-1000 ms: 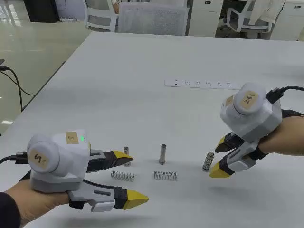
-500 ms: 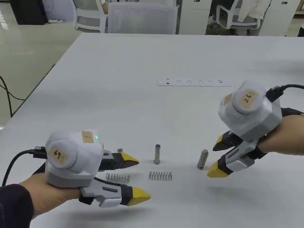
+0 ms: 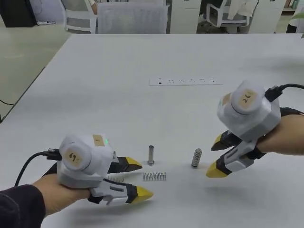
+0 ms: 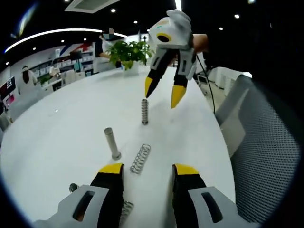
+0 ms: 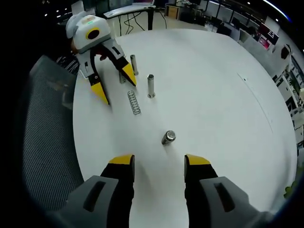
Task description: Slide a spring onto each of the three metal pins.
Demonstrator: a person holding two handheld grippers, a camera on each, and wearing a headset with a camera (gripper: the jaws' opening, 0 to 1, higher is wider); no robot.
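- Head view: a loose spring [image 3: 155,176] is seen lying flat on the table [image 3: 118,85], at 6 o'clock of a bare pin [image 3: 151,155].
- A second pin [image 3: 196,158], sleeved by a spring, is stood at 3 o'clock of it.
- Spread and empty, the left gripper [image 3: 143,179] is held at 9 o'clock of the loose spring.
- The right gripper [image 3: 213,159] is held likewise at 3 o'clock of the second pin.

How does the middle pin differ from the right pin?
The middle pin is bare metal; the right pin has a spring around it. A loose spring lies flat beside the middle pin, while the right pin stands just off the right gripper. Both stand upright on the table.
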